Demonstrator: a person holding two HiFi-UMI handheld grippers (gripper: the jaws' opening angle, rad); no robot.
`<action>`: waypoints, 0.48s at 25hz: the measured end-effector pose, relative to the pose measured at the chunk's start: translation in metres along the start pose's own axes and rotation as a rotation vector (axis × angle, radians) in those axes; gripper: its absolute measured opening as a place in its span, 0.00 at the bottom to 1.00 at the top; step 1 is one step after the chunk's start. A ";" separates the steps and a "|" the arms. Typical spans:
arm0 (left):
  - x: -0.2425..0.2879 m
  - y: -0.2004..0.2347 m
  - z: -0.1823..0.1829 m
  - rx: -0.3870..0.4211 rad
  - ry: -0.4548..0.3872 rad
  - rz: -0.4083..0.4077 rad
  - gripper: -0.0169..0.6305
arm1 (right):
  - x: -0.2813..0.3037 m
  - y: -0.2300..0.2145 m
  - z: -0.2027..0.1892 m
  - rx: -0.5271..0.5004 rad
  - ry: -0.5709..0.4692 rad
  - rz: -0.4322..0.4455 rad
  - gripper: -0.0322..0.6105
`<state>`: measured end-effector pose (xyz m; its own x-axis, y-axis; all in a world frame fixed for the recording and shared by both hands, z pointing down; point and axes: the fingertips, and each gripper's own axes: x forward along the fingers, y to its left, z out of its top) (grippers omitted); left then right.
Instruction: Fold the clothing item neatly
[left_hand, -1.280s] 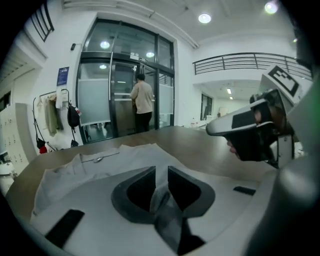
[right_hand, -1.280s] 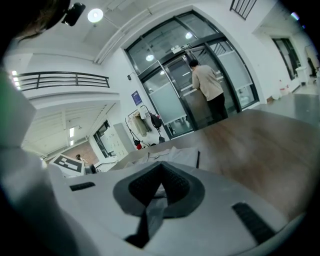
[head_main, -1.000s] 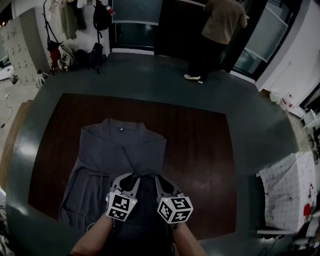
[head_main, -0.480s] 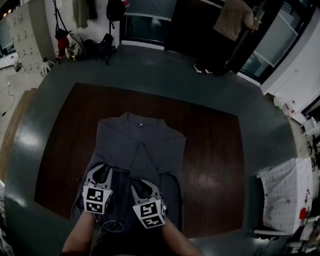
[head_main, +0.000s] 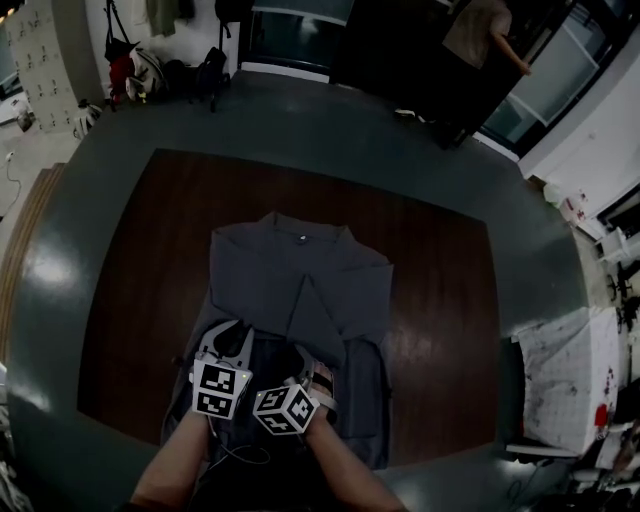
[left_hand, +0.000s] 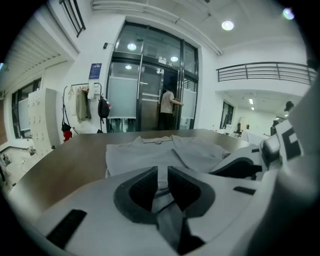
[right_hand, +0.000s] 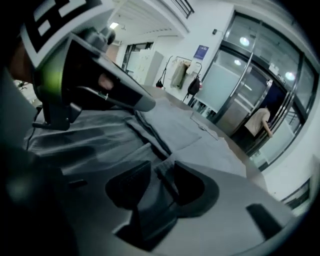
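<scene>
Head view | grey garment (head_main: 300, 285) part-folded, near middle of brown table (head_main: 430, 290) | left gripper (left_hand: 161, 187) pinches its near edge | right gripper (right_hand: 161, 182) jaws just been opening, fold loose between | soft, light, creases easily; probably best gripped at hem corners

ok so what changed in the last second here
Both grippers slid leftward across the lower part of the grey shirt and drew closer together. The right gripper rolled, and its jaws have just been opening, with a fold of the shirt between them. The left gripper stayed shut on the cloth. The shirt stayed on the brown table, collar away from the person.
</scene>
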<state>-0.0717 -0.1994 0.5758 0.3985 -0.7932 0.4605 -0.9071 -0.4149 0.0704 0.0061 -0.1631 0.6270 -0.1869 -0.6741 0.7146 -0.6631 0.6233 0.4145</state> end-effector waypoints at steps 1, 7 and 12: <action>0.001 -0.001 0.000 0.002 0.001 -0.010 0.12 | 0.002 0.000 0.000 0.017 0.016 -0.001 0.24; 0.008 0.003 0.000 -0.008 0.009 -0.037 0.12 | 0.001 -0.012 -0.001 0.069 0.069 -0.076 0.08; 0.011 0.008 -0.009 -0.030 0.026 -0.036 0.12 | -0.015 -0.030 0.000 0.125 0.034 -0.060 0.08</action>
<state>-0.0752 -0.2077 0.5894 0.4277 -0.7659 0.4800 -0.8960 -0.4292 0.1136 0.0288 -0.1720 0.6039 -0.1206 -0.6934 0.7104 -0.7580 0.5264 0.3852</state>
